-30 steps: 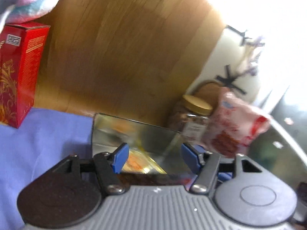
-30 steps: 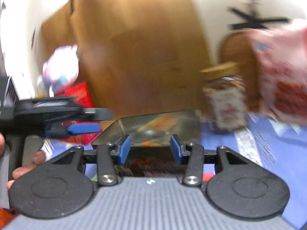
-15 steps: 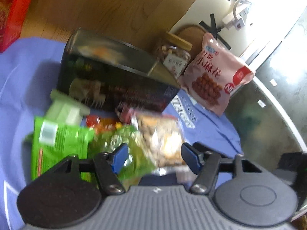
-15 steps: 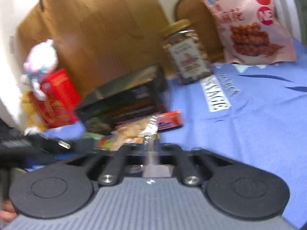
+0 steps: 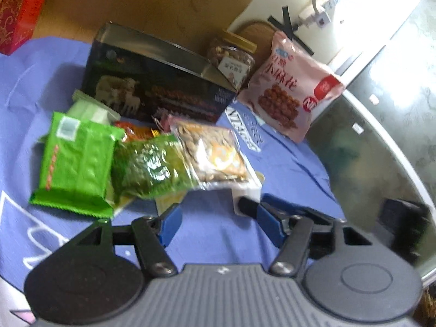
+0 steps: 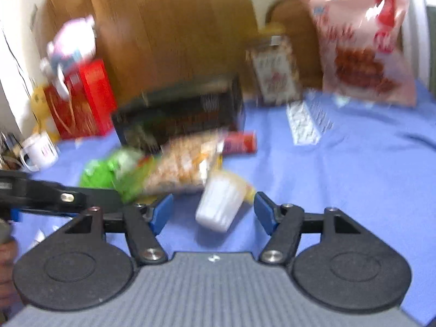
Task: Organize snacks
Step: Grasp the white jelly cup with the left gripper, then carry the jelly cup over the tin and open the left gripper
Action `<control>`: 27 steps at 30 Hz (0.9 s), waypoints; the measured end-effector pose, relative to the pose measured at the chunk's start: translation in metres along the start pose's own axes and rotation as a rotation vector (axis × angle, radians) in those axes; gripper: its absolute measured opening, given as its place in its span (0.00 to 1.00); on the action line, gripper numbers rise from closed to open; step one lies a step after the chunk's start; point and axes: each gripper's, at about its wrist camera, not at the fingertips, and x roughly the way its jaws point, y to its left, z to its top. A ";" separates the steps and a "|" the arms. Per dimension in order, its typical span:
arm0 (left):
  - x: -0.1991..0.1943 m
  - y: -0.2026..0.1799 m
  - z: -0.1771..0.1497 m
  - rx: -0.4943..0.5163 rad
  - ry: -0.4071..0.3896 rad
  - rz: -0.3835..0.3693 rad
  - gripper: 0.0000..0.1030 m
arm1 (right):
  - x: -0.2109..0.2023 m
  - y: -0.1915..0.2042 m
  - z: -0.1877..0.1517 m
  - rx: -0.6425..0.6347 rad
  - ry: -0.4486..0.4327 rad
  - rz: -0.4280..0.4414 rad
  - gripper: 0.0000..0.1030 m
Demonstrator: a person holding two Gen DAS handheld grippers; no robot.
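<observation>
While the dark box (image 5: 155, 87) sits at upper centre, the snack heap (image 5: 141, 158) has come into view below it. Right gripper (image 6: 214, 212), shut a moment ago, is opening around the white cup (image 6: 218, 204). Left gripper (image 5: 218, 224) stays half-open, empty; sorting can begin.

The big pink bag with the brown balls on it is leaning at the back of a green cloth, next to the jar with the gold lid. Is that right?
Nearly. The cloth is blue-purple, not green. The left wrist view shows it plainly: the big pink snack bag leans at the back of that blue-purple cloth, next to the clear jar with the gold lid.
</observation>
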 end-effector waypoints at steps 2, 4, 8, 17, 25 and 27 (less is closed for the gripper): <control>0.002 -0.004 -0.002 0.007 0.010 -0.005 0.60 | 0.007 -0.001 -0.004 -0.011 0.004 -0.040 0.36; 0.003 -0.010 -0.003 0.024 0.015 -0.013 0.60 | -0.003 -0.006 -0.007 -0.007 0.000 -0.024 0.34; 0.016 -0.028 -0.007 0.060 0.062 -0.068 0.62 | -0.033 -0.012 -0.024 -0.028 -0.014 -0.028 0.34; 0.052 -0.063 -0.028 0.136 0.177 -0.089 0.60 | -0.054 0.011 -0.054 -0.100 -0.024 0.003 0.34; 0.050 -0.056 -0.023 0.119 0.168 -0.068 0.40 | -0.054 0.023 -0.050 -0.164 -0.063 -0.062 0.34; 0.051 -0.061 -0.021 0.119 0.172 -0.077 0.39 | -0.057 0.027 -0.050 -0.185 -0.075 -0.099 0.34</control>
